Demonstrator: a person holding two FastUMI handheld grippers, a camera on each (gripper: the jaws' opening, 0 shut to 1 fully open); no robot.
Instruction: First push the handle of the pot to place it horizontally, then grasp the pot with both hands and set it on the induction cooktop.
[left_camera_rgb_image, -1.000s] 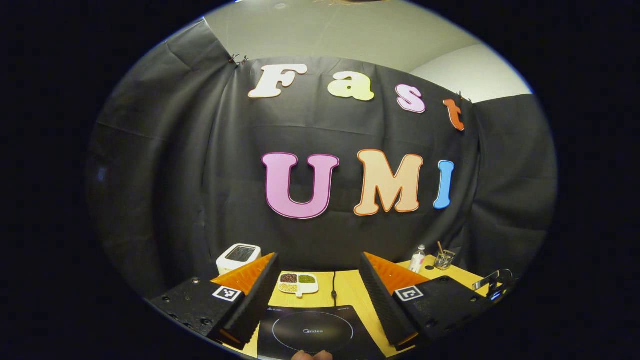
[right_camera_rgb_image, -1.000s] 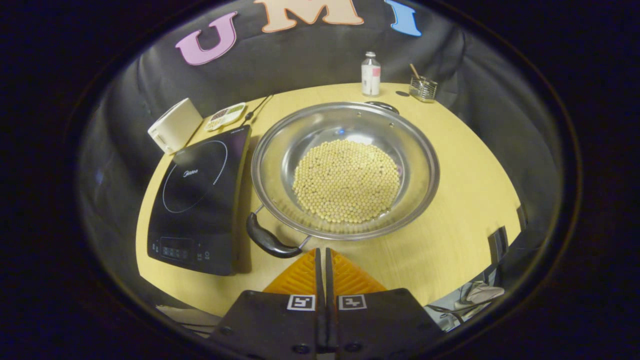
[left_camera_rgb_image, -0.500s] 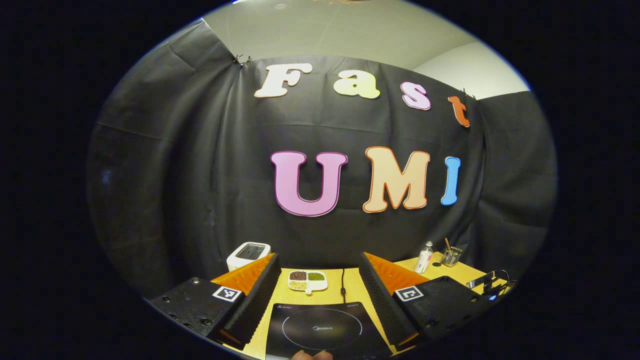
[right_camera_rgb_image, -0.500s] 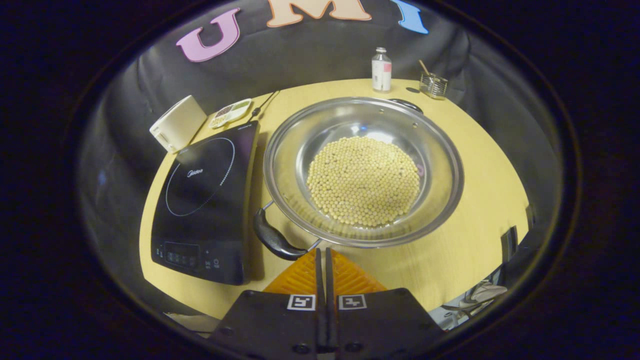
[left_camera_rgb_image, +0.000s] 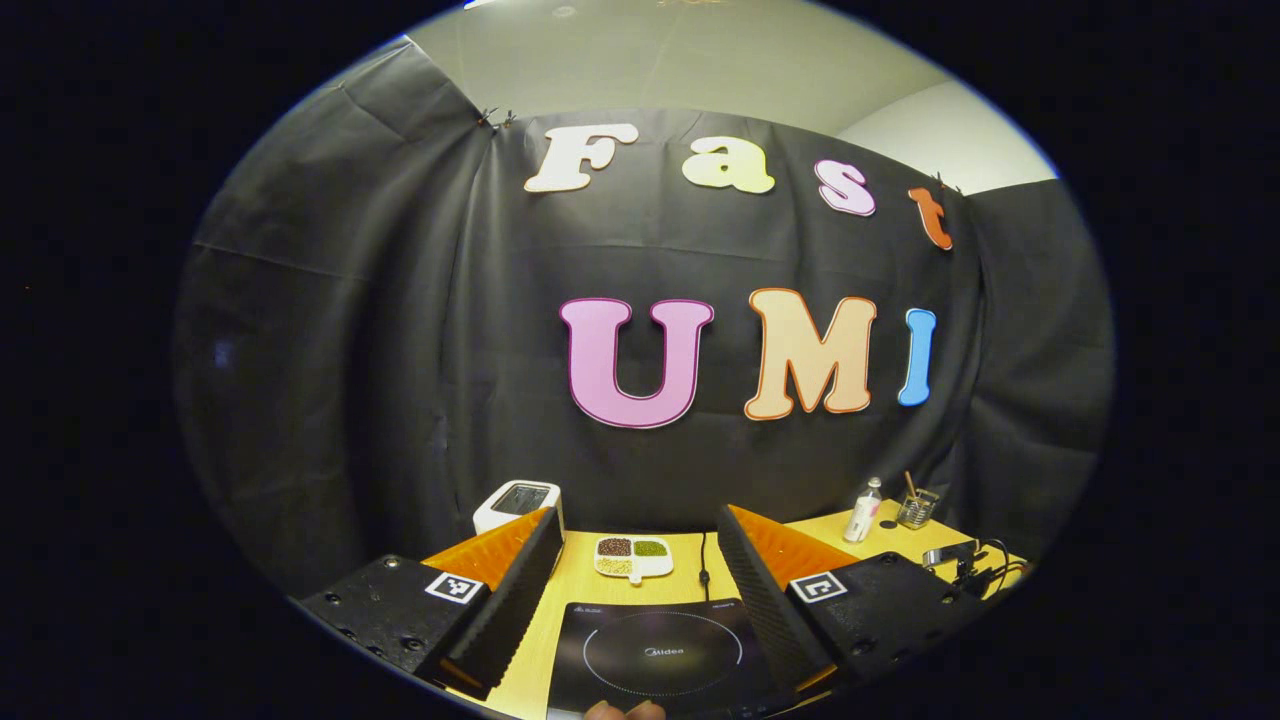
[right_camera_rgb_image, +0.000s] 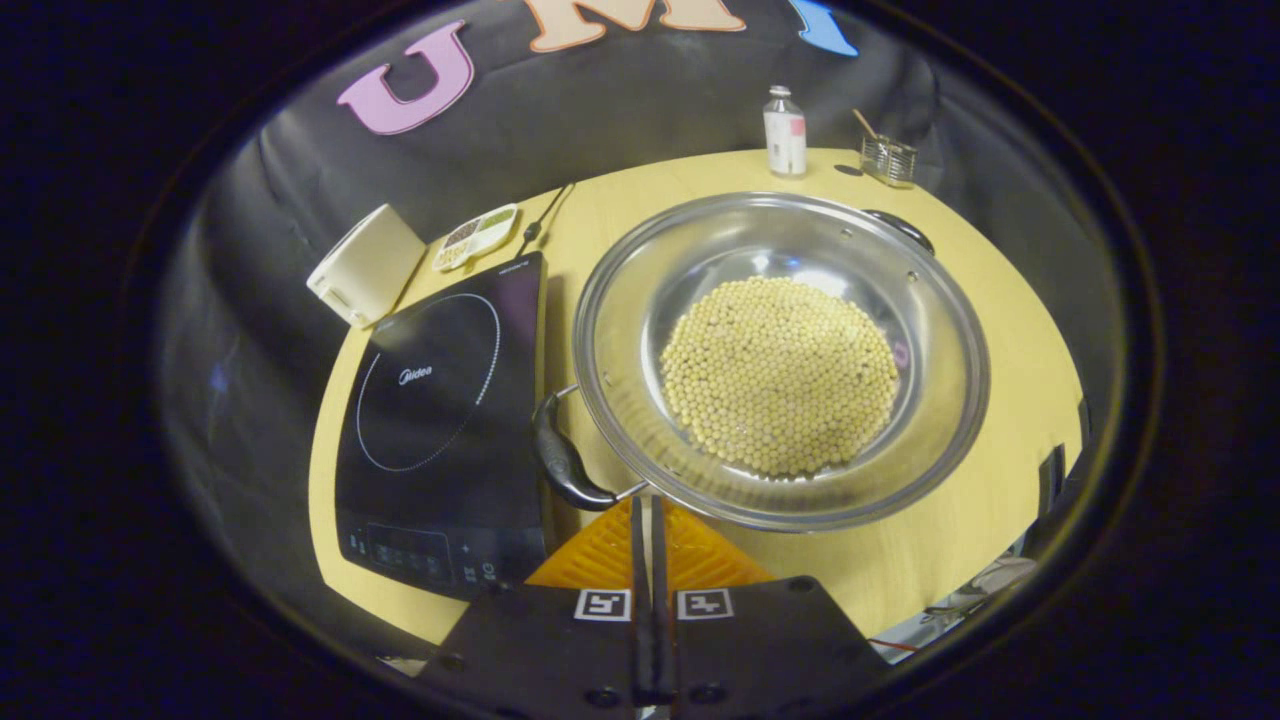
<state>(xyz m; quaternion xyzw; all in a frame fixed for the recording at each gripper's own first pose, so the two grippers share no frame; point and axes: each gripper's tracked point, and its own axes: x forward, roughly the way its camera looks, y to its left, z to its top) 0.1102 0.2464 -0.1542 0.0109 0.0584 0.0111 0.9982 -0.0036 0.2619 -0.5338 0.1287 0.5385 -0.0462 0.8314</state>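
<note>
A wide steel pot (right_camera_rgb_image: 930, 330) holding several pale beans stands on the yellow table (right_camera_rgb_image: 1010, 300), right of the black induction cooktop (right_camera_rgb_image: 440, 410). Its near black handle (right_camera_rgb_image: 562, 462) lies beside the cooktop's right edge, and its far handle (right_camera_rgb_image: 900, 228) points back right. My right gripper (right_camera_rgb_image: 645, 502) is shut and empty, its tip right at the near handle's wire bracket. My left gripper (left_camera_rgb_image: 640, 515) hangs open and empty above the cooktop (left_camera_rgb_image: 660, 655), its orange fingers (left_camera_rgb_image: 515, 560) spread wide.
At the back left stand a white box-shaped appliance (right_camera_rgb_image: 365, 265) and a divided dish of beans (right_camera_rgb_image: 478, 235). A small bottle (right_camera_rgb_image: 785, 130) and a glass holder (right_camera_rgb_image: 888, 160) stand at the back right. The cooktop's cord (right_camera_rgb_image: 545, 215) runs to the wall.
My shut right gripper has advanced to the near handle. The pot has turned: near handle swung along the cooktop's edge, far handle to the right. The left gripper view has panned slightly left.
</note>
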